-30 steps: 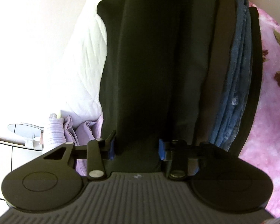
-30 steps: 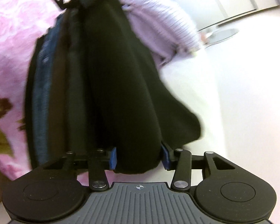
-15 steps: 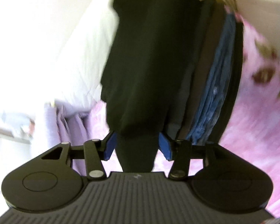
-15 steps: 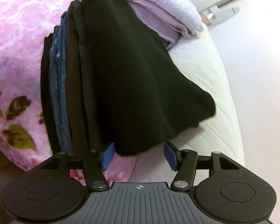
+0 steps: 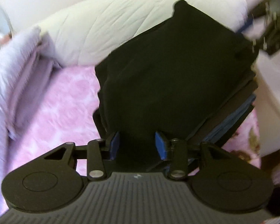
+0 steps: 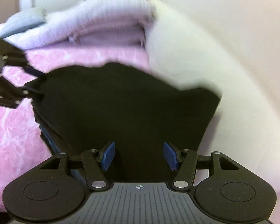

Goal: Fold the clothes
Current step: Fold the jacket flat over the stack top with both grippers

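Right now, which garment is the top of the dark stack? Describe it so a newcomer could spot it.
Start from the pink floral blanket; on it sits a stack of folded clothes beside the white quilted bedding. The top piece is the black garment, plain and the widest layer. Below it lie a brown layer and a blue denim one, while the lilac folded pile lies apart.

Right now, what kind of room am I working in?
Most likely a bedroom: a pink floral bedspread covers the surface, a white quilted pillow or mattress edge lies behind, and a stack of folded dark clothes sits beside folded lilac linens.
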Demonstrator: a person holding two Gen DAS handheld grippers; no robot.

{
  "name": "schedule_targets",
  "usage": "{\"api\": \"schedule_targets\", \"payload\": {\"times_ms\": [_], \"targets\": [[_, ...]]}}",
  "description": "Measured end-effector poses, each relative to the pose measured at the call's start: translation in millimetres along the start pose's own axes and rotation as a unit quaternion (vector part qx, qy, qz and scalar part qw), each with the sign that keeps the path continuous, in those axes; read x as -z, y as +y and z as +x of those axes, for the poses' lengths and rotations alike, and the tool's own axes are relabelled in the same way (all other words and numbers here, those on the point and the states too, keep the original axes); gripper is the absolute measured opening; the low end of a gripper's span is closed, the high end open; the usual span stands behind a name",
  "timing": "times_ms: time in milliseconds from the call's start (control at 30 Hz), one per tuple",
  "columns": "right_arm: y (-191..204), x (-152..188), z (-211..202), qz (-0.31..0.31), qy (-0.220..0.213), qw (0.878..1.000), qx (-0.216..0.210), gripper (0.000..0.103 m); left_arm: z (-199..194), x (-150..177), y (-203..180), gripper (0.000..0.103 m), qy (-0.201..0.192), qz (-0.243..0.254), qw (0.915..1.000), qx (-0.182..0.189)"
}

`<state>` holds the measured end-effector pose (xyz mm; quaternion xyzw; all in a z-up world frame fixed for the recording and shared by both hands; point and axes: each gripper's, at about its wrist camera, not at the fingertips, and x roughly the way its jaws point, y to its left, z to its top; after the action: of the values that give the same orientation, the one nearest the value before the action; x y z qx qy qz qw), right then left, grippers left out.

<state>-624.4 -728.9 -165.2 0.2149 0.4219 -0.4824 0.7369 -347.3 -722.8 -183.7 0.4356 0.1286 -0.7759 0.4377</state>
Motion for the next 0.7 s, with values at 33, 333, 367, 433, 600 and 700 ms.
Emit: {"api": "schedule_targets", "payload": {"times_ms": [33, 333, 367, 433, 600, 700], "targets": [[-5.9, 1.2, 5.1, 0.023, 0.017, 1.000, -0.012, 0.058, -0.5, -6.0, 7.0, 0.041, 0.001, -0.013, 0.9998, 0.013], [-38.8, -57.9, -22.5, 0.028, -0.027, 0.999, 0.009, 0.058, -9.0, -32.3, 27.2, 0.038, -0.028, 0.000, 0.9996, -0.009], [-46.2, -68.0, -17.1, 0.027, -0.035, 0.999, 0.011, 0.058, -7.3, -40.1, 29.6, 0.038, -0.033, -0.002, 0.9994, -0.012], [-59.4, -84.8, -0.9, 0.026, -0.044, 0.999, 0.012, 0.058, 4.8, -59.8, 35.1, 0.038, -0.031, -0.008, 0.9993, -0.018], [-93.0, -95.5, 56.3, 0.005, -0.036, 0.999, 0.006, 0.058, 61.0, -99.5, 34.6, 0.038, 0.023, -0.016, 0.9993, -0.024], [-120.0, -83.0, 97.5, 0.039, 0.002, 0.999, -0.024, 0.057, 100.8, -101.1, 24.4, 0.038, 0.056, -0.017, 0.9979, -0.028]]}}
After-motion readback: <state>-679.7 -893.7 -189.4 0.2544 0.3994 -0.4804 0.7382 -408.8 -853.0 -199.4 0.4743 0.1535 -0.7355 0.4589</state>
